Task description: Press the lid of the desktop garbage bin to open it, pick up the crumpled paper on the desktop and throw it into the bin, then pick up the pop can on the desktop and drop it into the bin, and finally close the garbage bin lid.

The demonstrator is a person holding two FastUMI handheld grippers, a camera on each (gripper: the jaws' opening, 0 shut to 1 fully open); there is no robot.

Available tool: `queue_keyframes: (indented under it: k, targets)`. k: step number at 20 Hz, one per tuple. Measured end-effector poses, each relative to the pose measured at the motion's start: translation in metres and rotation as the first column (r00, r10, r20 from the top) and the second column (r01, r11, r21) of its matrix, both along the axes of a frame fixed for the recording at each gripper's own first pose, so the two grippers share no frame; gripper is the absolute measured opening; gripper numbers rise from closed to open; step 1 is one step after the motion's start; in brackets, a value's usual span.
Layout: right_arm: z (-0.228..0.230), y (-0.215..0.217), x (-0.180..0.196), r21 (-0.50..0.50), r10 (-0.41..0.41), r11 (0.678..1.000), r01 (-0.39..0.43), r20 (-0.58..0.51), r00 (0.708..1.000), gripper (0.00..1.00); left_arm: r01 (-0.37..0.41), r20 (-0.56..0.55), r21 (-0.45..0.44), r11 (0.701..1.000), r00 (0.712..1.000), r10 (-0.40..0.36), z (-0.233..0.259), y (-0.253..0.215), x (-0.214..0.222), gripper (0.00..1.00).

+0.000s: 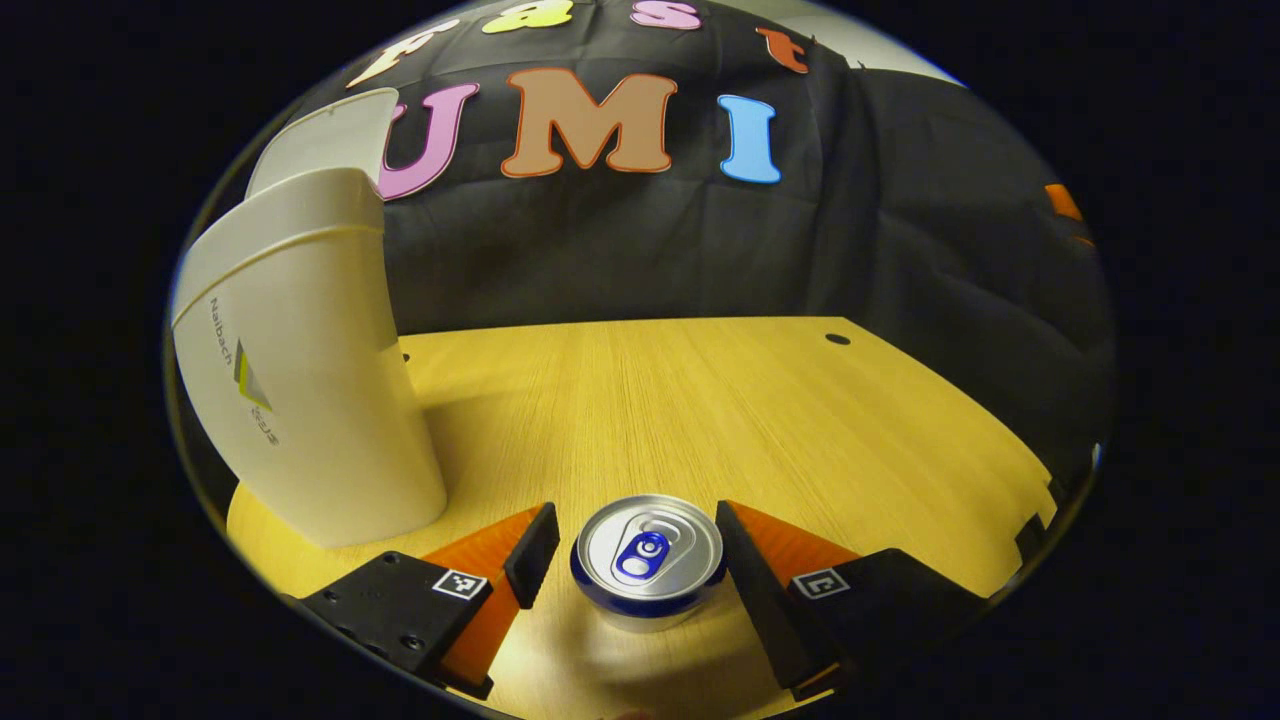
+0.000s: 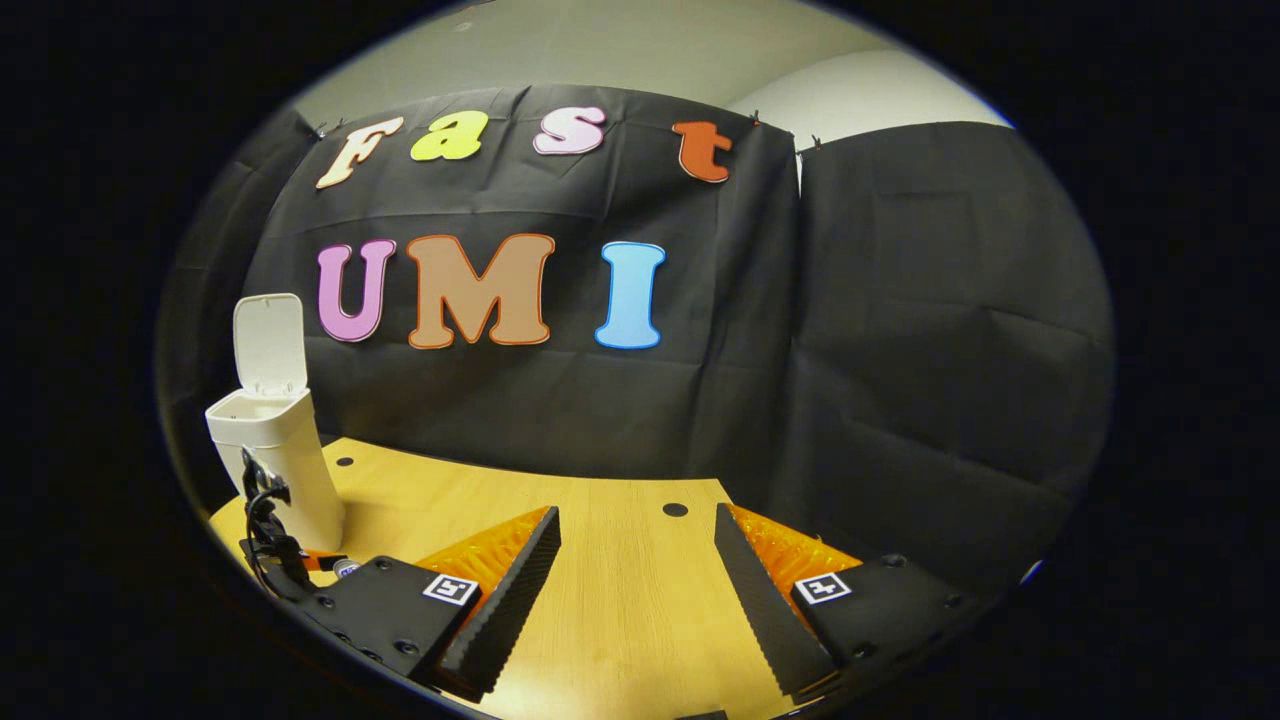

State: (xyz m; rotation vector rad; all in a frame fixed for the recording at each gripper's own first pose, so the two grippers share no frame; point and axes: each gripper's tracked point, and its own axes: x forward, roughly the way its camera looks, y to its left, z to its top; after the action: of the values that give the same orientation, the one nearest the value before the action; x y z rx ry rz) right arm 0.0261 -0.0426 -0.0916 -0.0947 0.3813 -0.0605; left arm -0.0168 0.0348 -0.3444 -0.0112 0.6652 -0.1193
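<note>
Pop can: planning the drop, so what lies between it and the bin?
Bare wooden table between pop can and bin, in the left gripper view.

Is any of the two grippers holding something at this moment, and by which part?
Nothing is held. The left gripper is open around the pop can, fingers apart from its sides. The right gripper is open over the table.

The right gripper (image 2: 637, 580) hangs wide open over the bare wooden tabletop (image 2: 640, 600), nothing between its fingers. At far left, a white bin (image 2: 285, 470) stands with its lid (image 2: 268, 342) raised, the left gripper (image 2: 268, 535) just beside it.
</note>
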Motion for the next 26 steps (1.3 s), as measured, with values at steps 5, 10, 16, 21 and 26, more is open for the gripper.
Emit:
queue_keyframes:
  k: [5, 10, 16, 21, 26]
  targets:
    - [0.001, -0.003, -0.005, -0.014, -0.003, 1.0, 0.003, -0.006, 1.0, 0.99, 0.027, -0.075, 0.015, 1.0, 0.997, -0.026, -0.029, -0.012, -0.011, 0.92]
    - [0.001, 0.0, -0.006, -0.015, 0.006, 1.0, -0.006, -0.002, 1.0, 0.99, 0.079, -0.005, 0.045, 0.996, 0.997, -0.079, 0.007, -0.011, -0.001, 0.77]
    - [-0.005, 0.012, -0.005, 0.016, 0.031, 0.999, -0.031, 0.003, 1.0, 0.99, 0.096, 0.224, 0.083, 0.992, 0.968, -0.113, 0.109, -0.013, 0.042, 0.76]
    - [-0.008, 0.019, -0.004, 0.038, 0.048, 0.998, -0.048, 0.004, 0.999, 0.99, 0.078, 0.425, 0.099, 0.992, 0.898, -0.113, 0.201, -0.003, 0.075, 0.75]
    - [-0.014, 0.024, 0.0, 0.05, 0.068, 0.996, -0.068, -0.007, 0.998, 0.99, 0.009, 0.552, 0.119, 0.993, 0.831, -0.073, 0.268, 0.027, 0.097, 0.75]
